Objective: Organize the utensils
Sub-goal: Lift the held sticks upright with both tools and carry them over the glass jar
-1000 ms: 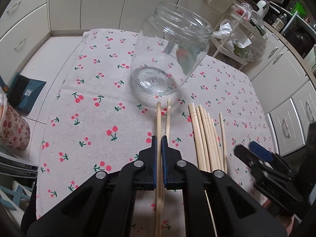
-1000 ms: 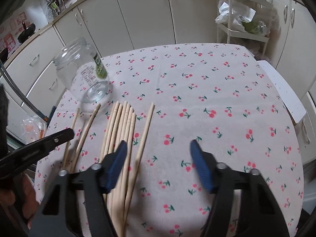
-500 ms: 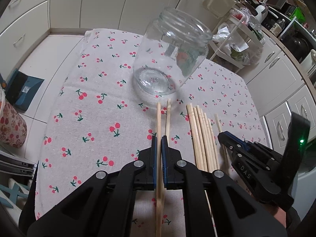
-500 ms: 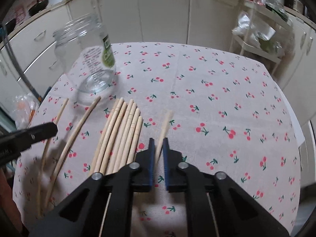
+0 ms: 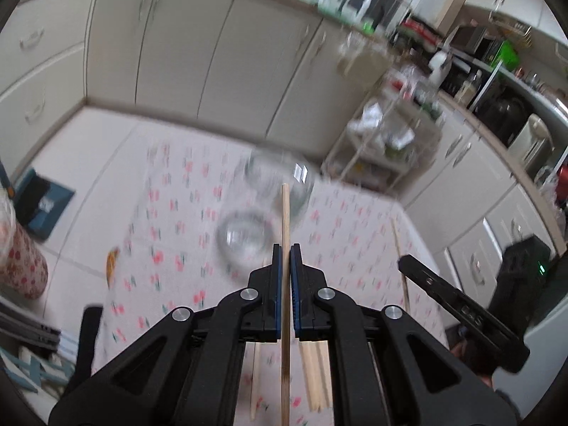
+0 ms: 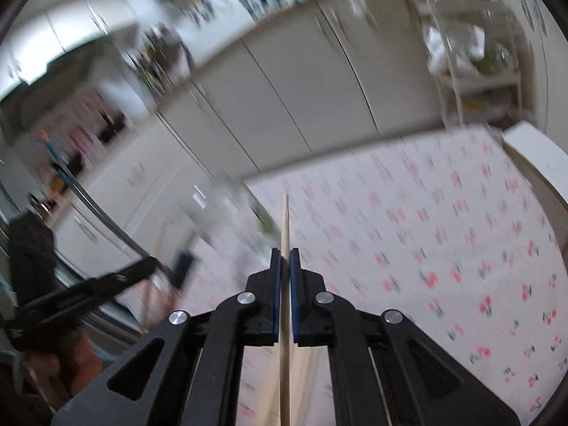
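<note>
Pinching one wooden stick [image 5: 285,248] each, the left tongs [image 5: 285,266] and right tongs [image 6: 284,269] hang above the cherry-print tabletop [image 6: 443,248], near the glass jar [image 5: 269,206] at its far edge. Two sticks converging on one mouth could collide, or knock the jar.

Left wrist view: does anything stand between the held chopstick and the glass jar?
Nothing visible does. The chopstick, clamped in the left tongs, points at the blurred glass jar; only tablecloth lies between.
</note>
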`<state>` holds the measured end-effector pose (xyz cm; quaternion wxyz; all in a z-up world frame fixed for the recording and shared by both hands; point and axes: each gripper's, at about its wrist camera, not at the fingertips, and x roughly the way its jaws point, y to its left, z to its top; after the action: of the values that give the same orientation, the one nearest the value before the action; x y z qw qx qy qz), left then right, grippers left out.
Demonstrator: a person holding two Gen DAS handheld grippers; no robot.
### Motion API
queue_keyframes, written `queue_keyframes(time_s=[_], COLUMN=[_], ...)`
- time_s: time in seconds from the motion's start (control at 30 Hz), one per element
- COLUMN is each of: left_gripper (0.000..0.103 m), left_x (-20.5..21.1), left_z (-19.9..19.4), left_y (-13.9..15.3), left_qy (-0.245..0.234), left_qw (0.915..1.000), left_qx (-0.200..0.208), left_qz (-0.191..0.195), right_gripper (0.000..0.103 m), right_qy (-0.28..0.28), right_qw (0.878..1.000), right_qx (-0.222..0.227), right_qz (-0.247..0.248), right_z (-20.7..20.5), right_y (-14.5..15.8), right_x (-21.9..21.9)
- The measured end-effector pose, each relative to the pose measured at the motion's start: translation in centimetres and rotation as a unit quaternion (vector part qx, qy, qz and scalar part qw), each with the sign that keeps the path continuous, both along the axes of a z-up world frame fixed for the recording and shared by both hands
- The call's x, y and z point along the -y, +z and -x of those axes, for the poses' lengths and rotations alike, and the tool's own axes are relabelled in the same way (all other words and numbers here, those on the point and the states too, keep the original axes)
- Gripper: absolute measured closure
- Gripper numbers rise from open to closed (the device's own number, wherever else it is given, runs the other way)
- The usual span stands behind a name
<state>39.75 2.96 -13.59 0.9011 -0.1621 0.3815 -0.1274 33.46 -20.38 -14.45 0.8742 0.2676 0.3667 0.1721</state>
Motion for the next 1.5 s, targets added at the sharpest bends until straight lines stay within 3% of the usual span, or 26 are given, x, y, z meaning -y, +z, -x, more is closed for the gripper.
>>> queue_keyframes(time_s=[0.3, 0.63, 0.93, 1.5], left_gripper=[0.099, 0.099, 0.099, 0.099], left_x=[-1.2, -0.6, 0.4, -0.1], left_z=[-4.6, -8.9, -11.3, -12.1], left_y=[7.0, 8.5, 5.0, -0.3], left_qy=[0.058, 0.125, 0.154, 0.147], left_qw=[0.9892, 0.9658, 0.9574, 0.964], left_qx=[0.131, 0.225, 0.244, 0.221], left_qz=[0.03, 0.032, 0.01, 0.022], right_gripper=[0.097, 0.097, 0.097, 0.097], right_qy=[-0.058, -0.098, -0.108, -0.097], right_qw=[0.992, 0.98, 0.975, 0.979], right_qx=[0.106, 0.169, 0.187, 0.165], right_qz=[-0.024, -0.04, -0.058, -0.075], right_z=[-3.4, -7.7, -11.0, -15.0], right_y=[5.5, 7.6, 6.2, 1.1], right_x=[-0.7, -1.7, -3.2, -6.5])
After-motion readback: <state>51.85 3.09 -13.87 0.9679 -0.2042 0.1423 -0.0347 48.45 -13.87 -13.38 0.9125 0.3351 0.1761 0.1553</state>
